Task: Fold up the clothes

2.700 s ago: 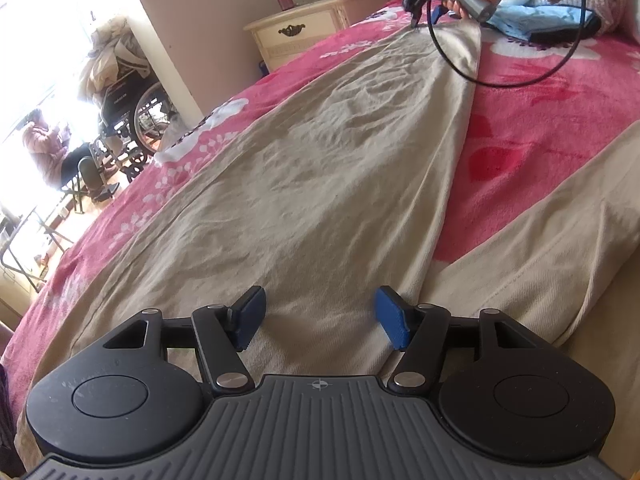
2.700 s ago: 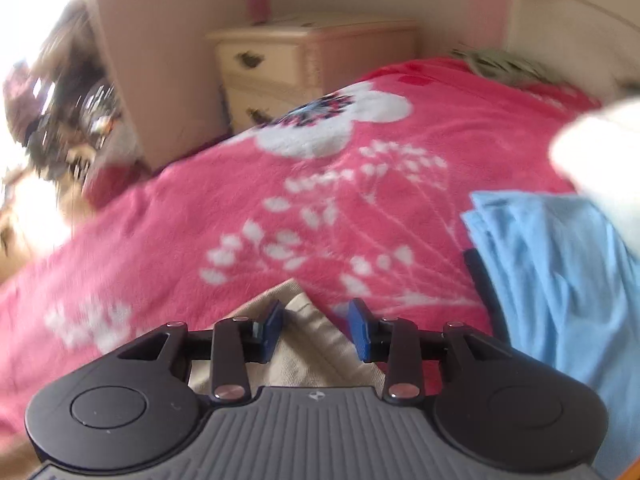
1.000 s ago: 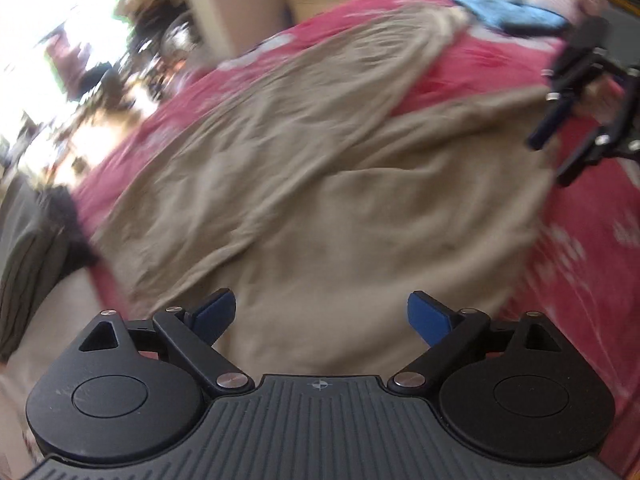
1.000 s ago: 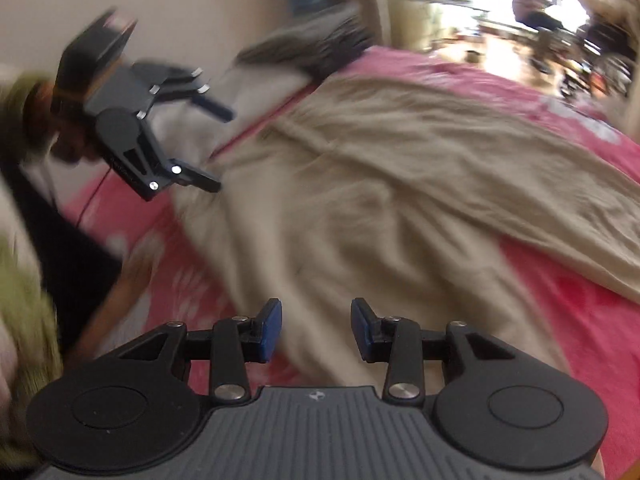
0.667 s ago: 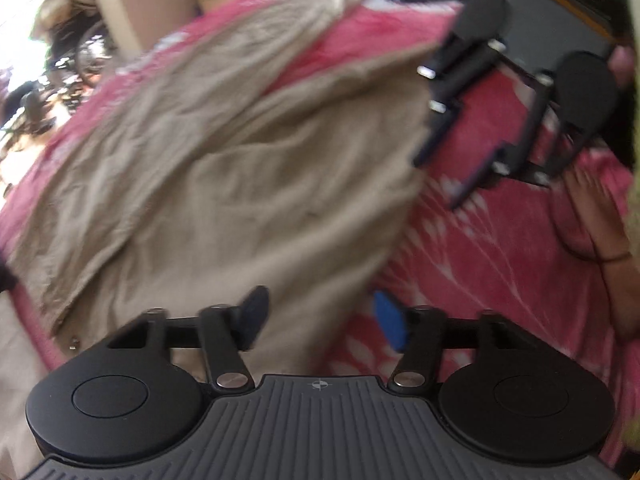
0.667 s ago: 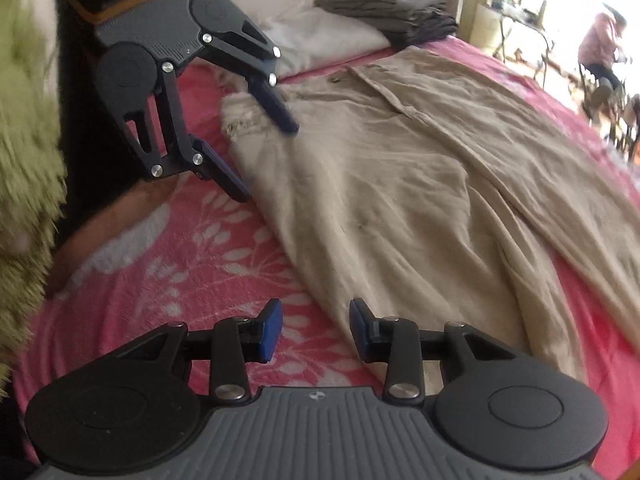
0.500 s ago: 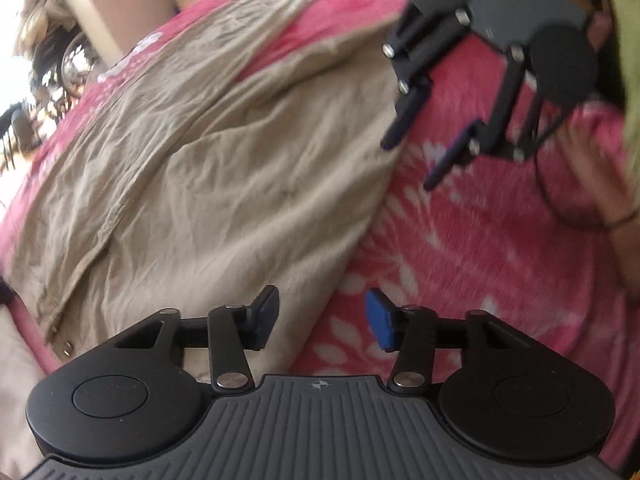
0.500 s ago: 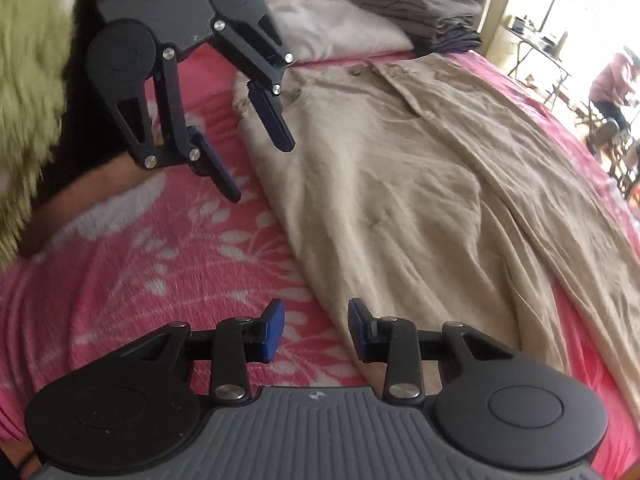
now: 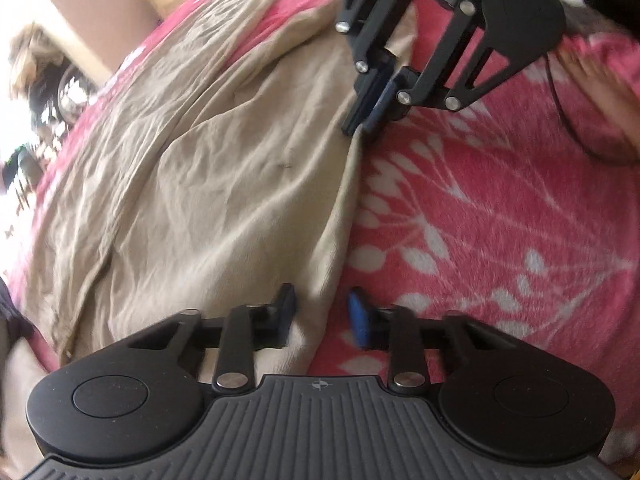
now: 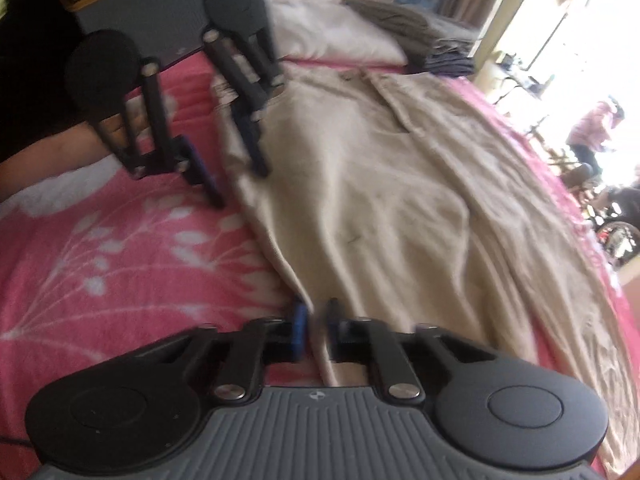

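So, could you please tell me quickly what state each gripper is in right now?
Left gripper: open, straddling the trousers' edge, not yet pinching.
Right gripper: shut on the trousers' edge.

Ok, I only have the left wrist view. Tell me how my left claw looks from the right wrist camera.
Observer: The left claw is open, astride the side edge of the trousers: one finger over the cloth, the other over the pink blanket.
Operator: Give me the right claw's grip.
Observer: The right claw is shut on that same edge; a fold of cloth runs up between its pads.
Operator: Say what lies beyond the waistband.
Observer: A white pillow and, beside it, a stack of folded grey clothes.
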The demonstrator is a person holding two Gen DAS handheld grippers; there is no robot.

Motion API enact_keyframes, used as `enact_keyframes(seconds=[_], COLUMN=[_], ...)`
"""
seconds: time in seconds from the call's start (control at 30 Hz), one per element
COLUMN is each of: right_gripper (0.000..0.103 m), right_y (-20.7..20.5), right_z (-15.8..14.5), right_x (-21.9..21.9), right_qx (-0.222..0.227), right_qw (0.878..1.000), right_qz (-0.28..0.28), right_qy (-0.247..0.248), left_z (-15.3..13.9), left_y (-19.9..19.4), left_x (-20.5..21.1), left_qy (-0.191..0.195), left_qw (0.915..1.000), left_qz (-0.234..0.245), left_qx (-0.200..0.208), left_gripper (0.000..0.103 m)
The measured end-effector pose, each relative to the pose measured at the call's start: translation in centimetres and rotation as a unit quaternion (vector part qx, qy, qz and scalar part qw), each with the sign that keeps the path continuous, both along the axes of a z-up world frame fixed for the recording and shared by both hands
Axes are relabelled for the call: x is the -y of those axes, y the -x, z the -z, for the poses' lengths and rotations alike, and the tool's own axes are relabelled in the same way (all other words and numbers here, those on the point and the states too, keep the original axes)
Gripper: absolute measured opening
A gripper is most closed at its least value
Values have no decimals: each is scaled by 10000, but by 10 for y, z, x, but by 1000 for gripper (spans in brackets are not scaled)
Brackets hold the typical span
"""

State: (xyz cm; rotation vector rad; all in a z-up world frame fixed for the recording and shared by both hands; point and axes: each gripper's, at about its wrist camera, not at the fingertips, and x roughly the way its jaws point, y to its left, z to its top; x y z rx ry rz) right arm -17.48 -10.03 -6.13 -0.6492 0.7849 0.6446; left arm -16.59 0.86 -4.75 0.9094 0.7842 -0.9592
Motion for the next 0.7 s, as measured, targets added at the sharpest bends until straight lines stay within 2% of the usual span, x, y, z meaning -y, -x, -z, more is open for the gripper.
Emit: enact_keyframes(seconds=[0.03,0.1,0.17,0.33,0.4,0.53,0.63,0.7], right_gripper=[2,1,1,1,1,1,1,1], right_y=[-3,-8,-12,-14,-21,-31,-37,-43], right_z=[-2,-4,-11,-36,-35,-7,7,5], right_x=[1,3,6,24,26,21,24,29], right_qx=[38,9,-172,-755,-1093,-1768,-2063,-2234], right_qw=[10000,9998,9994,9911,9841,9736,9647,9569], right_qz=[67,147,156,-76,27,119,260,378], right_qy=[-36,-105,-242,-1097,-1401,-1441,-1619,-1816], left_z=[-3,-12,-27,-51,-43,-17,-7,-7], left_y=[-4,-11,-11,-13,-12,-9,-6,-10], left_x=[-2,-7,-16,-40,-40,-33,-40,-41], left_qy=[51,185,312,511,413,176,19,24], left_qw=[10000,9997,9995,9955,9943,9911,9885,9881], left_qz=[-72,-156,93,763,933,1187,1397,1364], left_qx=[-2,1,-8,-215,-322,-573,-574,-706], left_gripper=[5,3,2,1,1,1,1,1])
